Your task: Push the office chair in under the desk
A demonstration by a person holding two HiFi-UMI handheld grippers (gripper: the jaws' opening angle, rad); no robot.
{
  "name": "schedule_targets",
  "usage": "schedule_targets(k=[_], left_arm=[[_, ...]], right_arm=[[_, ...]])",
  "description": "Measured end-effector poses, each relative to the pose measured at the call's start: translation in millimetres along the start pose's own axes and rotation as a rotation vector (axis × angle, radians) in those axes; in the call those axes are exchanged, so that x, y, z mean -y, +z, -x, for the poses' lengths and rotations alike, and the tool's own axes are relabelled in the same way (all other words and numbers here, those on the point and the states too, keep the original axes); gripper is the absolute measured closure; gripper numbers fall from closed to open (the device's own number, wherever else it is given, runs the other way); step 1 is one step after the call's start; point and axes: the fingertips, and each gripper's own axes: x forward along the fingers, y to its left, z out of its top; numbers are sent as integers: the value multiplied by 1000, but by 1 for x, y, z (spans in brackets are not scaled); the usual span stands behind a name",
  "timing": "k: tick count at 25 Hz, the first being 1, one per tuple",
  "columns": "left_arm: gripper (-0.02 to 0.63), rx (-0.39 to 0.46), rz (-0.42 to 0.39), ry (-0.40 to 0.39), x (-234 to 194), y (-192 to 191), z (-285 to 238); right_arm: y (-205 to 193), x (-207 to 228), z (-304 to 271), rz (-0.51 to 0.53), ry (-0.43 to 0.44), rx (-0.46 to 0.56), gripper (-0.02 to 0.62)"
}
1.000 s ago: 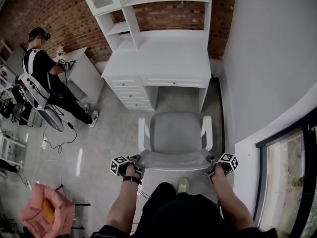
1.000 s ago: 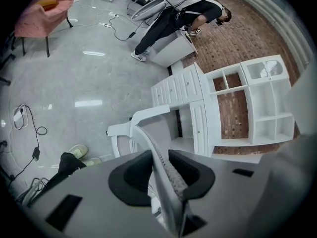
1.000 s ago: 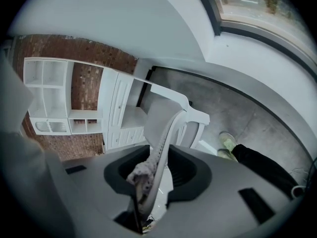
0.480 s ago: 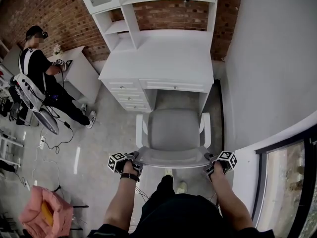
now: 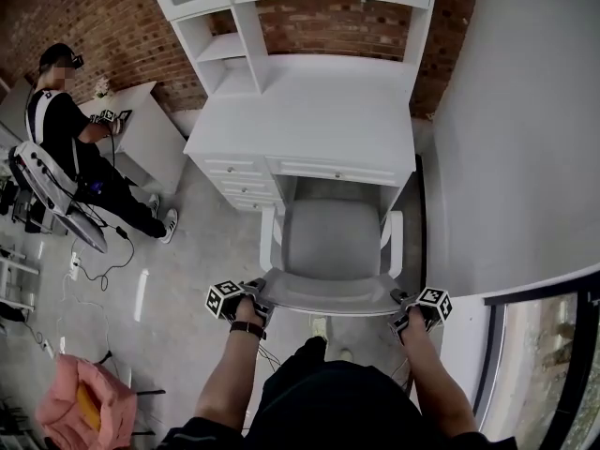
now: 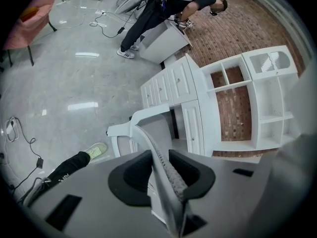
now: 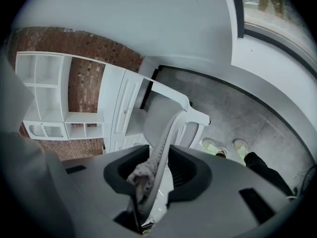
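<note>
The white office chair [image 5: 333, 242] with a grey mesh seat and backrest stands just in front of the white desk [image 5: 309, 120], its seat front at the kneehole. My left gripper [image 5: 257, 304] is shut on the left end of the chair backrest [image 6: 166, 170]. My right gripper [image 5: 401, 309] is shut on the backrest's right end [image 7: 157, 155]. Both armrests [image 5: 270, 237] show white beside the seat. The desk has drawers [image 5: 239, 178] on its left and a shelf hutch above.
A grey wall [image 5: 506, 139] runs close along the chair's right. A person in black [image 5: 66, 129] works at a small white table [image 5: 150, 139] to the left. Cables [image 5: 103, 261] lie on the floor there. A pink chair [image 5: 84, 406] stands at the lower left.
The chair has rolled forward toward the desk with both grippers holding its backrest; its seat front now reaches the kneehole. The person pushing has stepped forward behind it.
</note>
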Motion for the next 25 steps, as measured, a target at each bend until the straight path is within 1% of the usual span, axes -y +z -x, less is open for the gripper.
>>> schedule_targets(k=[6, 14, 25], left_arm=[[509, -22, -25, 4, 29, 23, -19], [508, -38, -35, 4, 52, 48, -39], [502, -63, -65, -5, 89, 64, -73]], right_arm=[[11, -24, -18, -12, 12, 28, 495], [18, -48, -41, -13, 6, 26, 492], [41, -72, -58, -36, 28, 56, 488]])
